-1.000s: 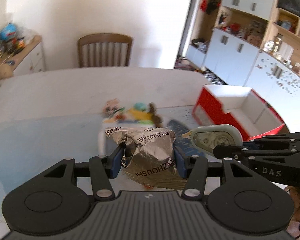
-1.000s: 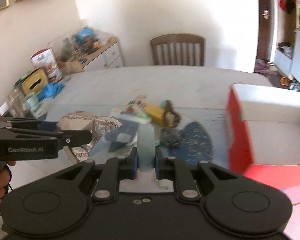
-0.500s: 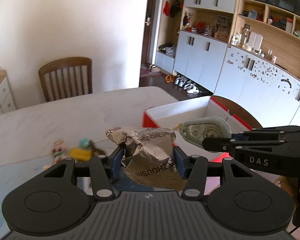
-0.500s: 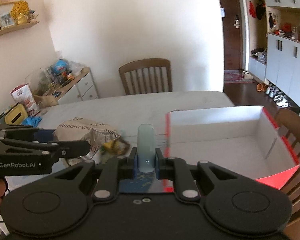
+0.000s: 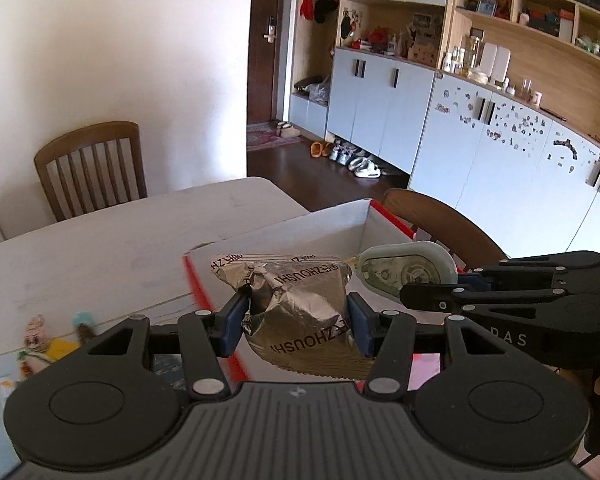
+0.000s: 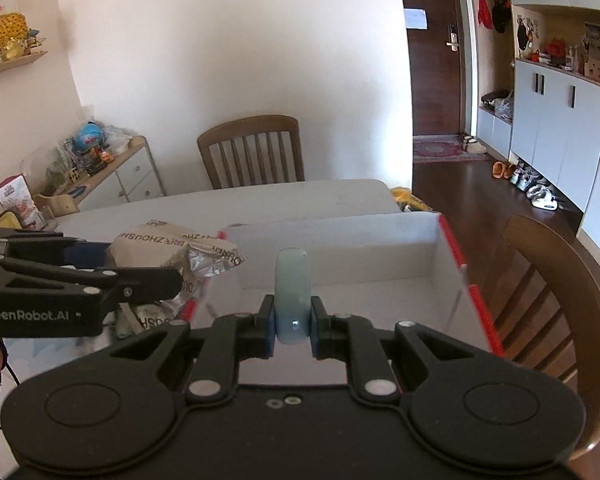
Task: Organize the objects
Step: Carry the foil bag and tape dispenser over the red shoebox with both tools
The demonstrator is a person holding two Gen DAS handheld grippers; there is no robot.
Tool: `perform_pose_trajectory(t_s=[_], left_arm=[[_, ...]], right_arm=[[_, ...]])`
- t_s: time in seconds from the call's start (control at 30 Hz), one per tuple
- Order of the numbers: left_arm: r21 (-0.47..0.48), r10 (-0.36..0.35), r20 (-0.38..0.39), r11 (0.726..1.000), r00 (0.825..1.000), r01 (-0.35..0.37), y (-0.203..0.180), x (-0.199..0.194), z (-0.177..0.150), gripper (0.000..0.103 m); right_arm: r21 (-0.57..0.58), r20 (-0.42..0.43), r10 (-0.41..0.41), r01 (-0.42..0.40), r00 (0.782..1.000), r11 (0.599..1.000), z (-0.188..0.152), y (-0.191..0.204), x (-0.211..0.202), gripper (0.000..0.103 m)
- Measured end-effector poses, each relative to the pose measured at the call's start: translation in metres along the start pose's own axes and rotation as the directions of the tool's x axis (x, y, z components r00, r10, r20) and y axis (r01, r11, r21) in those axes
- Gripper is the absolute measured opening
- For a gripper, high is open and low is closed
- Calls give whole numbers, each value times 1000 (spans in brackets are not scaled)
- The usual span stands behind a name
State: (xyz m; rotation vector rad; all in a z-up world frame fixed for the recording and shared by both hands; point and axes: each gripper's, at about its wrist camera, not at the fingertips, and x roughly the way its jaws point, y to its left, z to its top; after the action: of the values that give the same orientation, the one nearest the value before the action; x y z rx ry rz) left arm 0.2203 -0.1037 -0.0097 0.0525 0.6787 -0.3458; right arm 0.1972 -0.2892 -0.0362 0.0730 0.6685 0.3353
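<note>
Black grippers [image 5: 296, 322], blue-padded fingers [image 5: 233, 318]

Bright, even daylight in both views; pale plaster wall [image 5: 140, 60] near washed out. Strong fisheye bending at edges, dark vignette in corners. Small toys at left table edge [image 5: 40, 340] smeared. Red-rimmed white cardboard box [image 6: 340, 248] edge slightly blurred; crumpled silver foil packet [image 5: 300, 312] sharp.

Box floor [image 6: 364, 292] partly hidden behind right claw [image 6: 293, 332], small table items [image 5: 56, 344] blurred, indistinct

The open white interior of the red-edged box [image 6: 380, 304] is left unobstructed from above, hemmed only by its walls and a wooden chair [image 6: 560, 304] alongside.
</note>
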Motion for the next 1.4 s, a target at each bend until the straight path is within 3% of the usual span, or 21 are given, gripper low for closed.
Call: perform_pose_trajectory(t_s=[0.47,0.77,1.33,1.4], left_arm=[[41,85,-110,996,990,-81,-19,114,7,53],[76,137,-216,989,967,-123,-23,163,4,53],[37,142,-422,989,895,-140,-14,194,-1,53],[34,142,-453,989,880,-142,-13,198,-3,53]], right_arm=[[-20,-140,-21,18,990,1000,-7,-51,64,14],[-89,-207,-15,-3,978,996,-10,-49,89,14],[-162,-304,-10,-41,952,986,-10,-48,115,14],[-168,-313,-8,-47,950,985,-10,-47,116,15]])
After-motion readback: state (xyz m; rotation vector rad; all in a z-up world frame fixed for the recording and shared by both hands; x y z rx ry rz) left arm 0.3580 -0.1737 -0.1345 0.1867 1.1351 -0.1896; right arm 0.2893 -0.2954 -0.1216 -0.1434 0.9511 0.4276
